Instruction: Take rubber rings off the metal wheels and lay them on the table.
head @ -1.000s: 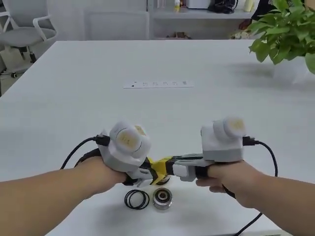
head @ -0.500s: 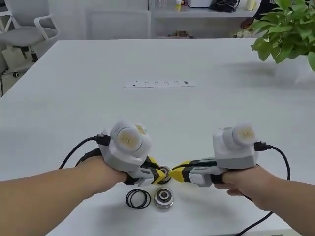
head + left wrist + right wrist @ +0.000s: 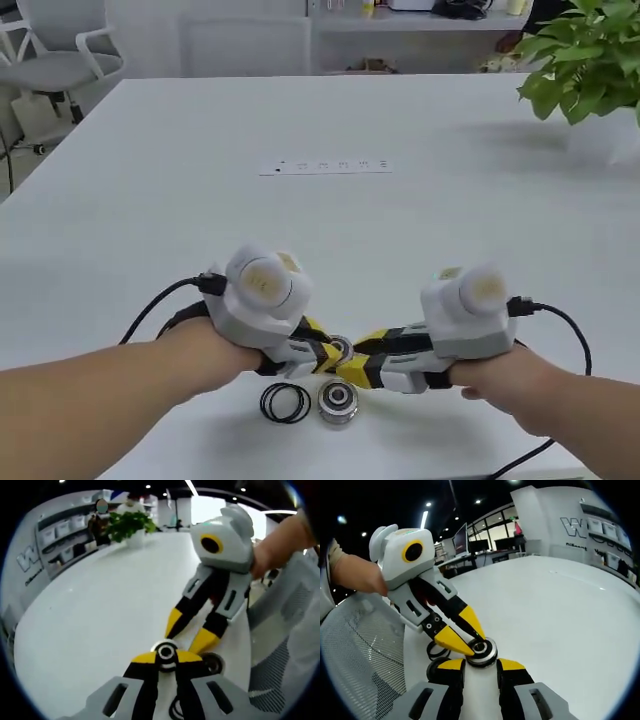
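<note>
Just above the near edge of the tabletop point(image 3: 150, 200), the left tongs point(image 3: 166, 658) are clenched on a metal wheel point(image 3: 166, 651), pinching it between their yellow tips. Facing them, the right tongs point(image 3: 481, 666) are spread apart, tips just short of that wheel. Below, loose rubber rings point(image 3: 285, 402) lie on the tabletop just beside a second wheel point(image 3: 338, 398).

Large letters are showing on the far wall point(image 3: 575, 527), beginning with "W"; the rest is unclear. Marks on the strip point(image 3: 325, 167) lying on the table point(image 3: 450, 220) are too small to read.
</note>
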Demonstrator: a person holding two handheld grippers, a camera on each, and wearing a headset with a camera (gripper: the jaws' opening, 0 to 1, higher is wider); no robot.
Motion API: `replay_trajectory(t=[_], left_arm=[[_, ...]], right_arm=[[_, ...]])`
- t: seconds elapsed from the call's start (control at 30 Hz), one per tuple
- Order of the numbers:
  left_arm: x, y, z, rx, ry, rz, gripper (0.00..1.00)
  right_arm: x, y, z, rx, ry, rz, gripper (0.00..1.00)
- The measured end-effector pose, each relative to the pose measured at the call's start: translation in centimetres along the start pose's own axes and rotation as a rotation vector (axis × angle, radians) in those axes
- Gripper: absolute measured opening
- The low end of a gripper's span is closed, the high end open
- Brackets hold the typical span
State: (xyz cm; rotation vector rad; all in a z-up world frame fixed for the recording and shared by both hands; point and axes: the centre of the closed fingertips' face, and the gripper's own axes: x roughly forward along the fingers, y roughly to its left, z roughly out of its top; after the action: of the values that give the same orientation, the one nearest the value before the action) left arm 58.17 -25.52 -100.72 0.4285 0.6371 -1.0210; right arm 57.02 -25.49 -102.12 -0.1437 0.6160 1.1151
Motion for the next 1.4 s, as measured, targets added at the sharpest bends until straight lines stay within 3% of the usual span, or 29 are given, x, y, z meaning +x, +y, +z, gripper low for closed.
replay_trajectory(t=[0.2,0.43,0.53,0.93,1.0,1.2,1.23,1.27,1.4], left_arm=[[0.0,0.0,0.0,-0.004,-0.002,0.004,0.12],[0.0,0.0,0.0,-0.007,-0.002,0.003,0.12],[0.0,0.0,0.0,-0.008,-0.002,0.004,0.12],[0.0,0.0,0.0,-0.010,-0.001,0.010,0.12],[0.0,0.0,0.0,-0.009,0.000,0.011,0.12],[0.0,0.0,0.0,-0.008,0.000,0.012,0.12],[0.0,0.0,0.0,-0.007,0.000,0.011,0.12],[0.0,0.0,0.0,-0.007,0.000,0.011,0.12],[0.0,0.0,0.0,-0.006,0.002,0.011,0.12]], right_arm=[[-0.1,-0.2,0.0,-0.020,-0.007,-0.011,0.22],[-0.7,-0.6,-0.5,-0.041,0.007,-0.018,0.05],[-0.7,-0.6,-0.5,-0.029,0.006,-0.018,0.05],[-0.7,-1.1,-0.7,0.221,-0.024,-0.015,0.00],[-0.7,-1.2,-0.7,0.319,-0.041,-0.013,0.00],[-1.2,-1.8,-0.3,0.421,-0.102,-0.014,0.00],[-1.4,-2.1,0.4,0.462,-0.145,-0.020,0.00],[-1.5,-2.0,0.6,0.495,-0.154,-0.009,0.00],[-1.3,-1.9,0.7,0.466,-0.138,-0.006,0.00]])
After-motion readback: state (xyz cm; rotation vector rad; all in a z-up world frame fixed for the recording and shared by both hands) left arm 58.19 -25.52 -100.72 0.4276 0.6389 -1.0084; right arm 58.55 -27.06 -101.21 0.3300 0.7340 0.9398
